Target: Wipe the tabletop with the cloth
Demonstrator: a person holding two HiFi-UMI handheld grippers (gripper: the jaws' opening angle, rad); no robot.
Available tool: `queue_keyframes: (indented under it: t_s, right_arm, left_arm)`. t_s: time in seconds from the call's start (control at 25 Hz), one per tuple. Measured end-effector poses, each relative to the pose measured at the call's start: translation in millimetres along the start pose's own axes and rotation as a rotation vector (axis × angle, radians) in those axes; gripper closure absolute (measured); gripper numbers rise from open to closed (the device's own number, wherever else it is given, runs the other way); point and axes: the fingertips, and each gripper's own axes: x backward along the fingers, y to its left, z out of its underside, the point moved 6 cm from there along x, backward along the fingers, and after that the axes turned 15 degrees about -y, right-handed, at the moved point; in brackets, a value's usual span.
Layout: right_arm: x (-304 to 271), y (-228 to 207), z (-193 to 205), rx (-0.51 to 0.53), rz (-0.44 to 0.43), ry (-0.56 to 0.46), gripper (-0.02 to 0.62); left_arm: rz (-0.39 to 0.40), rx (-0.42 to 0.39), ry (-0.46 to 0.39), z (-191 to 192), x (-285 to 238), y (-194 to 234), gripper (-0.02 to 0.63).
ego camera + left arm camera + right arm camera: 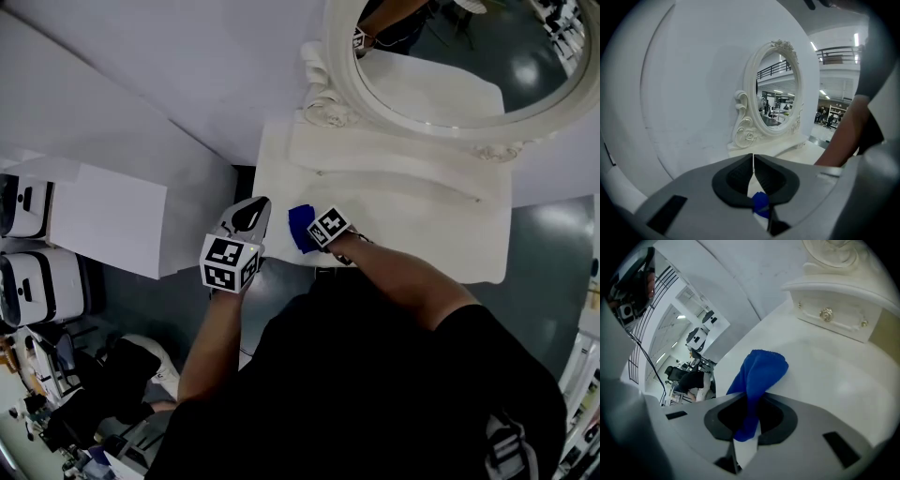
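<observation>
The blue cloth (299, 228) lies bunched near the front left corner of the white tabletop (412, 220). My right gripper (312, 233) is shut on the cloth and points left. In the right gripper view the cloth (761, 371) is pinched between the jaws (751, 399), its free end resting on the tabletop (834, 380). My left gripper (249, 219) hovers at the table's left edge, just left of the cloth, apart from it. In its own view the left gripper (753, 161) is shut with its tips touching; a small blue patch shows low in the gap.
An ornate oval mirror (450, 47) (776, 93) stands at the back of the table on a raised shelf with small knobbed drawers (827, 314). A white wall panel (103, 216) and white machines (33, 281) stand left of the table. Dark floor lies around.
</observation>
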Motion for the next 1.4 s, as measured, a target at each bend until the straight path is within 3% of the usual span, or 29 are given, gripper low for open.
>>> queue_keyframes:
  t_s: [0.52,1.4]
  right_arm:
    - [78.8,-59.0,53.3,-0.059,0.115,0.006,0.548]
    - [266.5,-177.2,186.9,-0.335,0.392,-0.079,0.537]
  left_arm:
    - [0.144,-0.045,-0.006,-15.6,-55.4,-50.1,0.586]
    - [0.37,-0.096,0.012,-30.1,-145.9,-177.1,0.586]
